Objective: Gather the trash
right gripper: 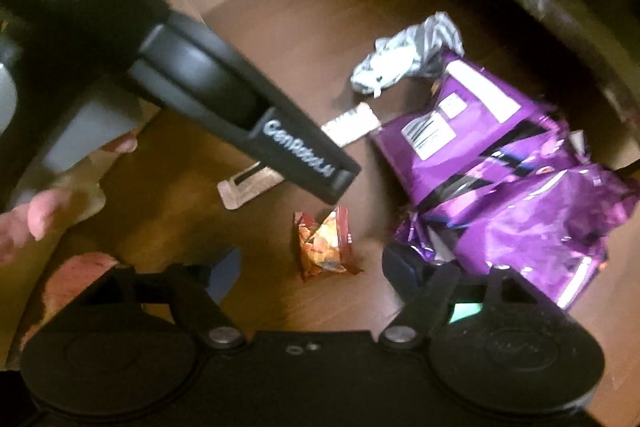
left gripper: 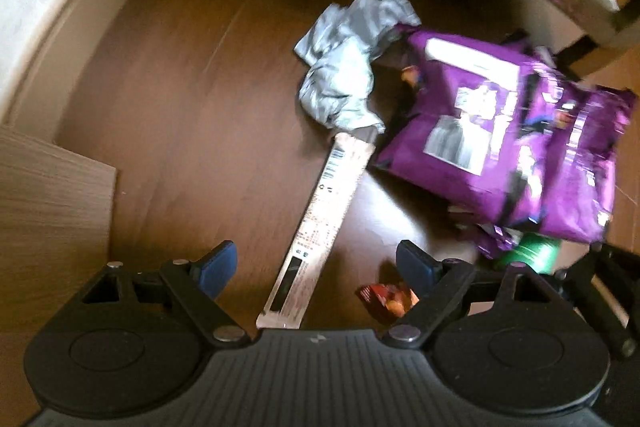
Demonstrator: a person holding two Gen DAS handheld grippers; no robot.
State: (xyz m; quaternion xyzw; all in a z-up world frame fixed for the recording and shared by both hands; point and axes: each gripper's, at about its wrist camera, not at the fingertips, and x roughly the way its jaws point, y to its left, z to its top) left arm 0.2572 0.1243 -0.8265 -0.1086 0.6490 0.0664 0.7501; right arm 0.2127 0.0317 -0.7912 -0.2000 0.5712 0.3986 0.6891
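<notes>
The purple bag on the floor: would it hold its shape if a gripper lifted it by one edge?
Probably not. The purple bag is creased and crumpled, so likely floppy. Its glossy film may slip between pads. It looks flattened, so probably light.

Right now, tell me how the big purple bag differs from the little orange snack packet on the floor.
The purple bag is far larger than the orange snack packet. The purple bag is glossy purple with white label panels; the orange snack packet is red and orange. The purple bag lies on top of other litter beside the grey wrapper, while the orange snack packet lies by itself on the bare wooden floor. Both are crumpled, and neither is held.
</notes>
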